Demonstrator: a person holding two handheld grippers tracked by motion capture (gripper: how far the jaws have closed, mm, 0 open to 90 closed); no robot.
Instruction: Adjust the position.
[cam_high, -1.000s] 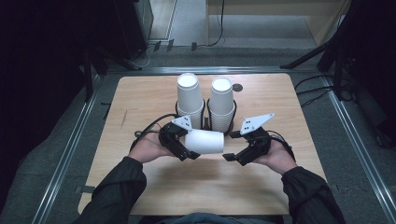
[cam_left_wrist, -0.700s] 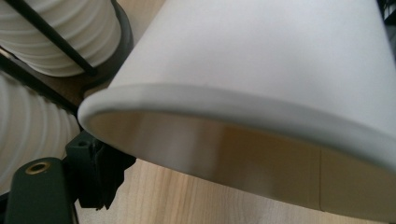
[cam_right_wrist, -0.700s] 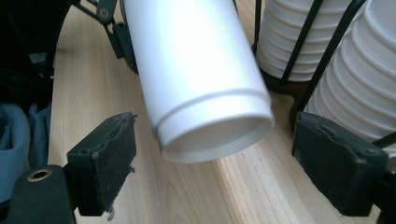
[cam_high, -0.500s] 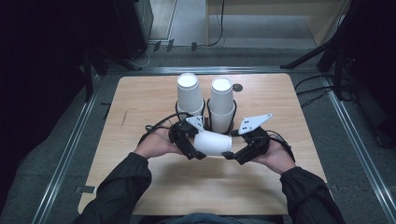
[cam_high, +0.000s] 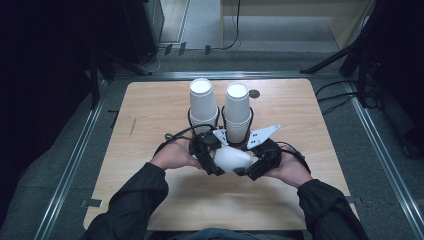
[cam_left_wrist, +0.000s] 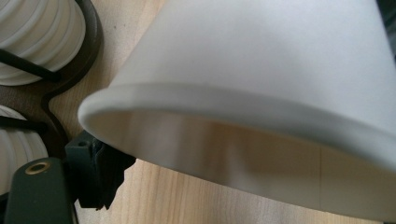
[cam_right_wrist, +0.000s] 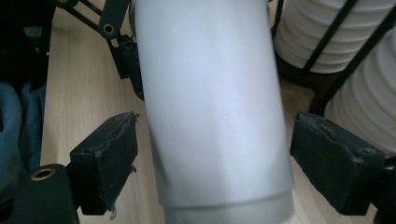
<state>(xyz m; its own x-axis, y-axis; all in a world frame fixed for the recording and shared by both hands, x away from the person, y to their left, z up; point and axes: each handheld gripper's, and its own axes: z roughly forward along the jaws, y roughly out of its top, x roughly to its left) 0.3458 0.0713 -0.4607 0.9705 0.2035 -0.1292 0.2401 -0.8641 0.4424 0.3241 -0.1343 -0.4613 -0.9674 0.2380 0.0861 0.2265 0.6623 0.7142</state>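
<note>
A white paper cup (cam_high: 232, 159) lies on its side just above the wooden table (cam_high: 150, 115), between my two grippers. My left gripper (cam_high: 212, 162) is shut on the cup's rim end; in the left gripper view the rim (cam_left_wrist: 224, 105) looms close, with one black pad (cam_left_wrist: 100, 172) against it. My right gripper (cam_high: 247, 167) is open around the cup's base end. In the right gripper view the cup (cam_right_wrist: 205, 93) sits between the two pads (cam_right_wrist: 107, 158) with a gap on each side. The left gripper's fingers (cam_right_wrist: 123, 51) show at the cup's far end.
Two tall stacks of white cups (cam_high: 203, 102) (cam_high: 237, 107) stand upside down in a black wire holder (cam_high: 220, 122), just behind the grippers. A small dark disc (cam_high: 255, 93) lies on the table behind them. Metal rails run along both sides of the table.
My left hand has carried the cup to the right, so its base end now lies between the right gripper's jaws. The right hand has stayed in place.
</note>
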